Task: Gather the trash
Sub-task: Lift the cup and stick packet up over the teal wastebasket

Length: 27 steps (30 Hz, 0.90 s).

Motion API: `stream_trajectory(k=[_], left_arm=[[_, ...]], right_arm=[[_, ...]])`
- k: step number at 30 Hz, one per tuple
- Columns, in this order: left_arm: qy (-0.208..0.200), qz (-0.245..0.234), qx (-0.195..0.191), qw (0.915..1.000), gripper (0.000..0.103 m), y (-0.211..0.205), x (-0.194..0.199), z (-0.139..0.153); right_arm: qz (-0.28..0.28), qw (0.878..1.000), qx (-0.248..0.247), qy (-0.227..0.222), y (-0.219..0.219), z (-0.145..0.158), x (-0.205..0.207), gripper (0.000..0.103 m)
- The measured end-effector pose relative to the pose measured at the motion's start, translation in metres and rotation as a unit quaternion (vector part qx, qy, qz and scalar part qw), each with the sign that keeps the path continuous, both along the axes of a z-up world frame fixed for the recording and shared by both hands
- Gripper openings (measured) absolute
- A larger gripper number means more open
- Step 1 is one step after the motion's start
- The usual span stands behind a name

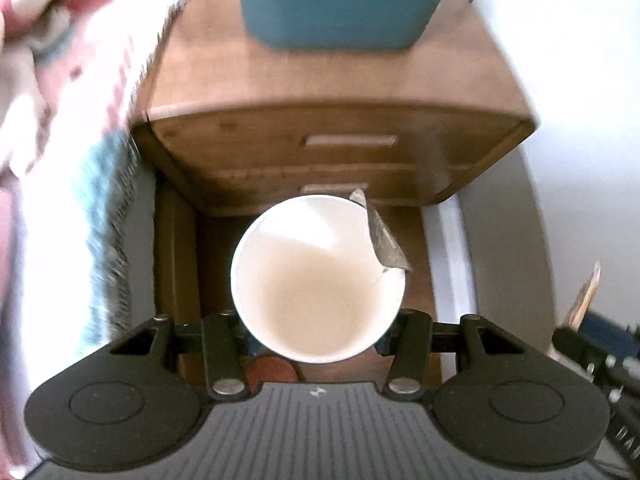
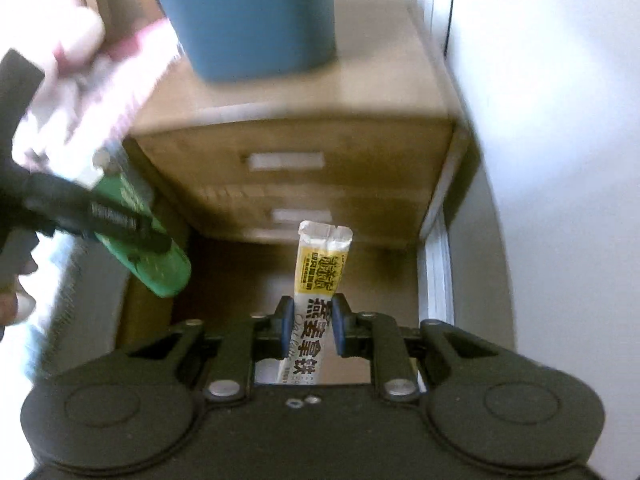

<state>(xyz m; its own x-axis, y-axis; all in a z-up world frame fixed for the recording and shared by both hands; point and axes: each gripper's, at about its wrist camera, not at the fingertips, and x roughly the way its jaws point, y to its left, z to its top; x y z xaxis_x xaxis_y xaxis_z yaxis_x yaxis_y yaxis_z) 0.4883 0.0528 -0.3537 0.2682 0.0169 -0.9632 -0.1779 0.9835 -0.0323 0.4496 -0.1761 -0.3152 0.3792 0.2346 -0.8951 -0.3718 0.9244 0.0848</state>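
Holding a white paper cup [image 1: 318,280], left tongs [image 1: 318,336] clamp its sides, rim facing the camera, cup inside pale and empty-looking. A grey torn foil tab [image 1: 382,240] hangs off the cup's right rim. Blurred pink-and-white fabric [image 1: 72,120] fills the left edge. Beyond the cup: a wooden nightstand [image 1: 332,152] with two drawers, a teal bin [image 1: 340,0] standing on its top, white wall [image 1: 580,140] on the right.

Right wrist view: left tongs' green finger [image 2: 156,252] shows at the left, angled down. Centre, right tongs [image 2: 310,330] stand narrow, blue pads pinching a long white-and-yellow sachet [image 2: 316,280] printed with dark characters, upright, torn top end pointing away toward the nightstand's lower drawer. Teal bin above on the nightstand top, well apart from the sachet. Brown floor [image 2: 240,272] below. White wall at the right.
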Motion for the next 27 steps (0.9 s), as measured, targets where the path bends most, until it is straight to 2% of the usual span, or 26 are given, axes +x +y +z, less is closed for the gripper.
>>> stream_trajectory(k=[5,13,22,27], left_arm=[[-0.018,-0.019,-0.034,0.9991,0.049,0.014,0.013,0.073],[-0.09,-0.041,-0.036,0.9944,0.049,0.036,0.036,0.172],[-0.157,-0.103,-0.017,0.9822,0.049,0.046,0.066,0.265],[-0.191,-0.133,0.008,0.9727,0.049,0.043,0.087,0.307]], right_arm=[[0.019,0.999,0.013,-0.035,0.017,0.079,0.018,0.019],[0.036,0.994,0.028,-0.101,0.053,0.181,0.054,0.019],[0.022,0.982,0.037,-0.181,0.086,0.267,0.089,0.019],[0.019,0.975,0.034,-0.217,0.098,0.293,0.107,0.019]])
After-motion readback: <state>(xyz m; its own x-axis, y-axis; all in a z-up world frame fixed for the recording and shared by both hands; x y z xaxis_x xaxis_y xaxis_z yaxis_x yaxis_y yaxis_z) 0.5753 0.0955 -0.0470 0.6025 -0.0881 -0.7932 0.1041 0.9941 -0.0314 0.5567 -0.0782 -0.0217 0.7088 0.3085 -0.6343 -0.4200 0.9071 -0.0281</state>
